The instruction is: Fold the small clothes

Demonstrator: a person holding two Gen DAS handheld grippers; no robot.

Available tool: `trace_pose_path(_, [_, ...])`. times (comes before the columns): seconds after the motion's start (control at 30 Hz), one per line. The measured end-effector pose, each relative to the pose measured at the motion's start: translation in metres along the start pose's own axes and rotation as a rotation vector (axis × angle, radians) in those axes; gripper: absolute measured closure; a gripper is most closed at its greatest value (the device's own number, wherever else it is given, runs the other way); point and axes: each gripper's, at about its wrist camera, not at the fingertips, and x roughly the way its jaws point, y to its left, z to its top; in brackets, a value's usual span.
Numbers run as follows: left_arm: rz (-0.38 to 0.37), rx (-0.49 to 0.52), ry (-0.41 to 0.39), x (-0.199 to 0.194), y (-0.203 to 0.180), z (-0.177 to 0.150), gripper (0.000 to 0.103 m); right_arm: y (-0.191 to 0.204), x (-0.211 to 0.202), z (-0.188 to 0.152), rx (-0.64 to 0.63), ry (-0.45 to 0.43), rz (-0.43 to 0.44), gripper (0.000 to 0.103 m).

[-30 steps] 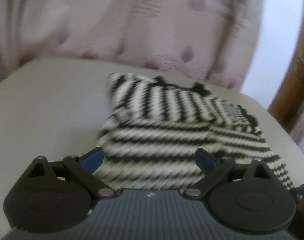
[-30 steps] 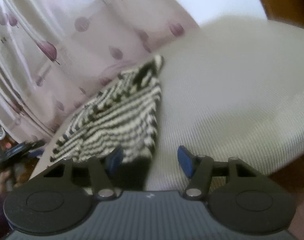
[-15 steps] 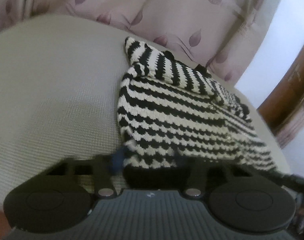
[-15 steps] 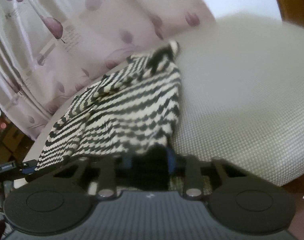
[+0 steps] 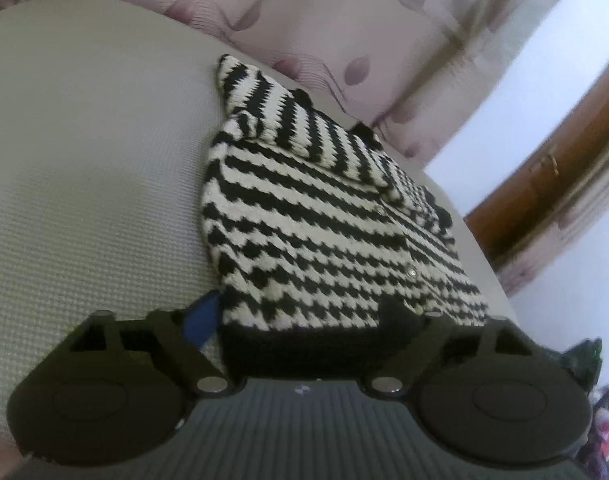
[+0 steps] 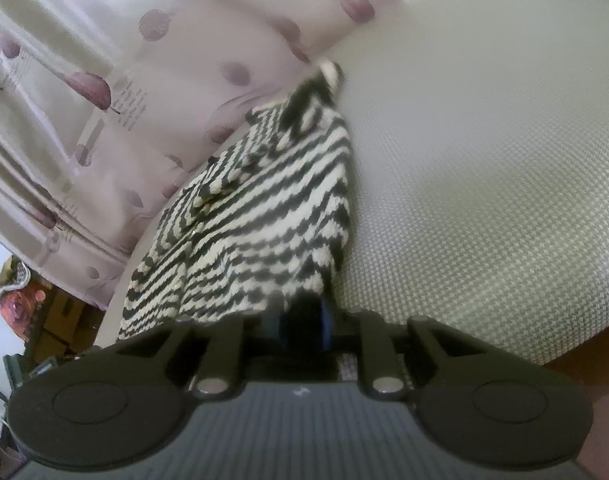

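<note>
Hiding right gripper fingers: striped garment's black hem.

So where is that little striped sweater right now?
The striped sweater lies on the cream cushion below the floral curtain, right of centre in the left wrist view, its near hem between both grippers' fingers.

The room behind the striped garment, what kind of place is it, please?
Probably a room in a home. A curtain printed with purple leaves hangs behind the cream woven surface where the striped knit garment lies, and a wooden frame, perhaps a door, stands beside it.
</note>
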Motion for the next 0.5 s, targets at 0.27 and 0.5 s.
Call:
trace_pose_path(0.27, [0.077, 0.019, -0.048, 0.017, -0.01, -0.01, 0.088, -0.001, 0.017, 0.002, 0.006, 0.012, 0.036, 0.093])
trace_pose_path(0.5, [0.078, 0.034, -0.172, -0.018, -0.027, -0.012, 0.089, -0.011, -0.001, -0.001, 0.077, -0.021, 0.118, 0.095])
